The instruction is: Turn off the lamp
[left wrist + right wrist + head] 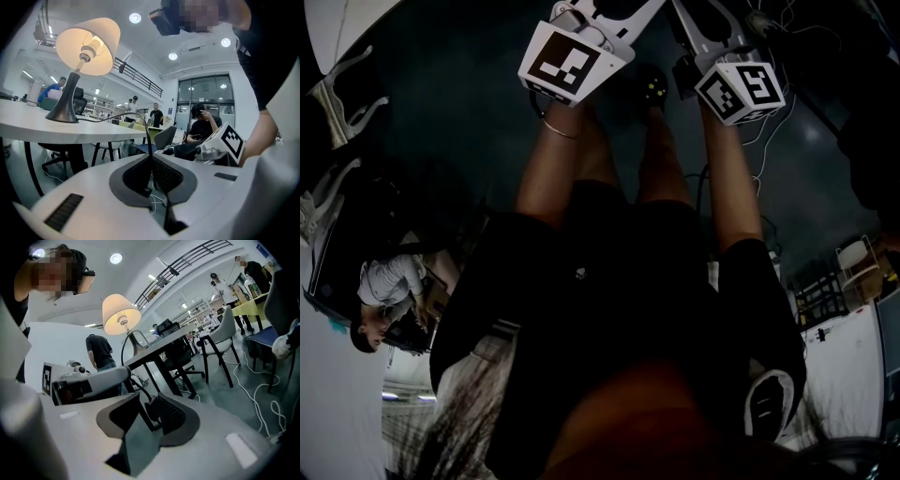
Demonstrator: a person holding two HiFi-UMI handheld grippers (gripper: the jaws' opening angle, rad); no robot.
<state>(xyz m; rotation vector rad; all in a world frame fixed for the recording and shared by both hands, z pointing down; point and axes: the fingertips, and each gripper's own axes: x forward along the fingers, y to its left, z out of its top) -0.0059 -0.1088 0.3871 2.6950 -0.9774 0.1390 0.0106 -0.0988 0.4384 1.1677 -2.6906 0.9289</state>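
The lamp stands lit on a white table, with a cream shade over a dark cone base. Its black cord arcs from the base down into my left gripper, which is shut on it. In the right gripper view the lamp also glows. The cord's black inline switch sits between the pads of my right gripper; the jaws stand apart, and the left pad is clear of the switch. In the dark head view both marker cubes show at the top.
Chairs stand beside and beyond the table, and white cables trail over the floor. A seated person and others are in the background. My right gripper's marker cube is close at the left gripper's right.
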